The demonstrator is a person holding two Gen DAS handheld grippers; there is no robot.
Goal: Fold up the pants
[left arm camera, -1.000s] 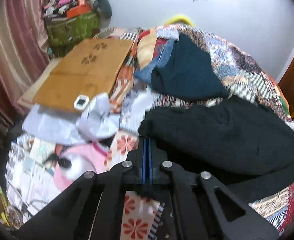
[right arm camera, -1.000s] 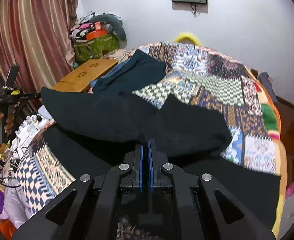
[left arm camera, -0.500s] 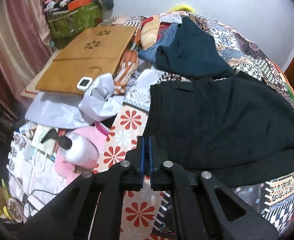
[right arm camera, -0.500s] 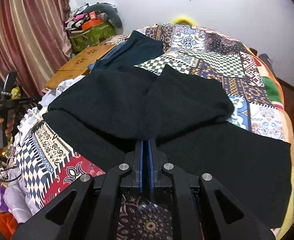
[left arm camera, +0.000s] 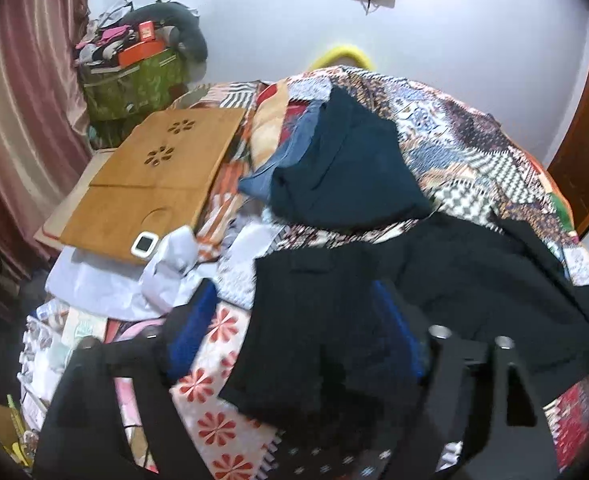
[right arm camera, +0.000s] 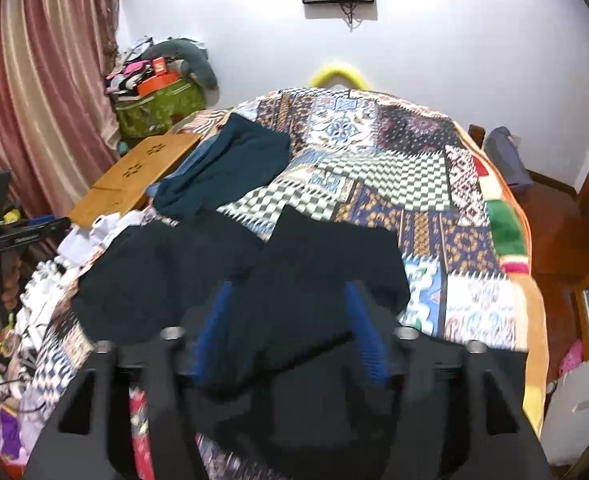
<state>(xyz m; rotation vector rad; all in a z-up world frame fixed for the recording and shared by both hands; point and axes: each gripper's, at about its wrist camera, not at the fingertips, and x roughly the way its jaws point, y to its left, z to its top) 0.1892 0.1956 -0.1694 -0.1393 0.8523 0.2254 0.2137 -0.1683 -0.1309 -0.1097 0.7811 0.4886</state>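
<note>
The black pants (right arm camera: 230, 276) lie folded over on the near part of the patchwork quilt (right arm camera: 378, 160), spread from the left edge of the bed toward its middle. In the right wrist view the right gripper (right arm camera: 288, 328) stands with its blue-padded fingers (right arm camera: 364, 340) wide apart, the near edge of the pants lying between and under them, nothing clamped. In the left wrist view the left gripper (left arm camera: 294, 328) is likewise spread wide; its blue pads (left arm camera: 184, 332) straddle the near left corner of the pants (left arm camera: 374, 300), and the cloth lies loose between them. Whether the pads touch the fabric cannot be told through the blur.

Just beyond the pants, a dark teal garment (left arm camera: 346, 172) lies on the quilt with a blue one partly under it. To the left, a wooden lap tray (left arm camera: 150, 188) carries a small white device (left arm camera: 145, 244) at its near corner. Far left, a green bag (left arm camera: 134, 84) is heaped with an orange box and assorted clutter.
</note>
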